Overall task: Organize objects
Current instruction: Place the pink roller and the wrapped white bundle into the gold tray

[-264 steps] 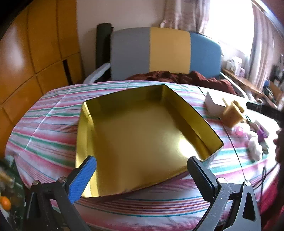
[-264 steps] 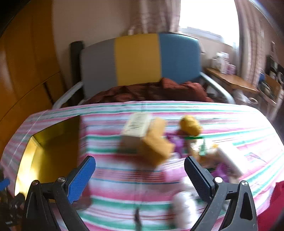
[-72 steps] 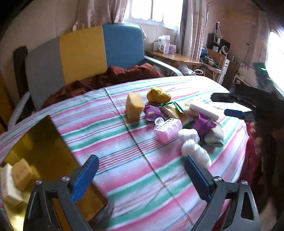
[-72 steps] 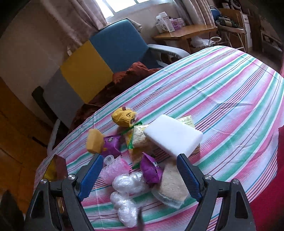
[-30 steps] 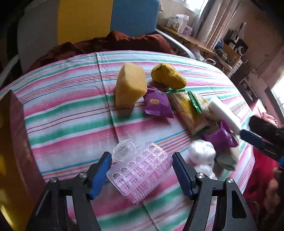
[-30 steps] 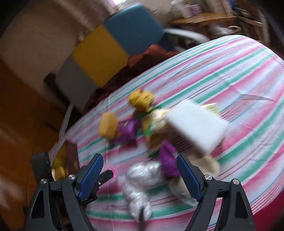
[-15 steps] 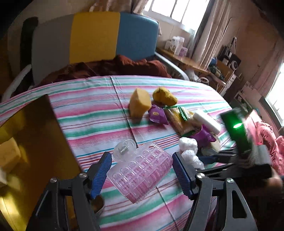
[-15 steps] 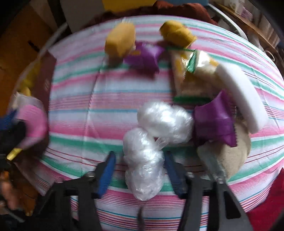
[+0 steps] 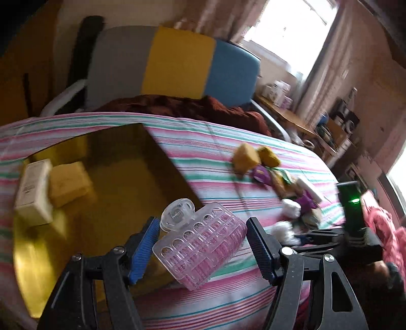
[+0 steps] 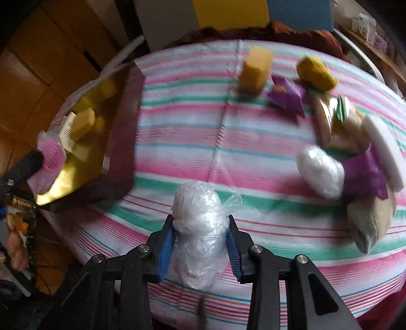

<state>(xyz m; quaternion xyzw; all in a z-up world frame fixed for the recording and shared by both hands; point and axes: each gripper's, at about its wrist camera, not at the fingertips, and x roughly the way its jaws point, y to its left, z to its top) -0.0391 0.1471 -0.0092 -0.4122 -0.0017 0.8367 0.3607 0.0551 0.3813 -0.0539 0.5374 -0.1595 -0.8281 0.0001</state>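
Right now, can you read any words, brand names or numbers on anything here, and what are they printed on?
None can be read.
White box in the gold tin: dark print on its label, too blurred.
Purple packets: a yellow mark, no legible letters.
Small boxes on the far wooden desk: print too small.
Pink-and-clear plastic case and plastic-wrapped bundle: no text visible.

left gripper (image 9: 200,243): black plastic frame; two angled arms; silver round screws at the joints; ribbed blue pads on the fingers (image 9: 143,247)
right gripper (image 10: 200,245): same black frame; silver screw heads; ribbed blue pads; seen from the other camera it carries a black block with a green light
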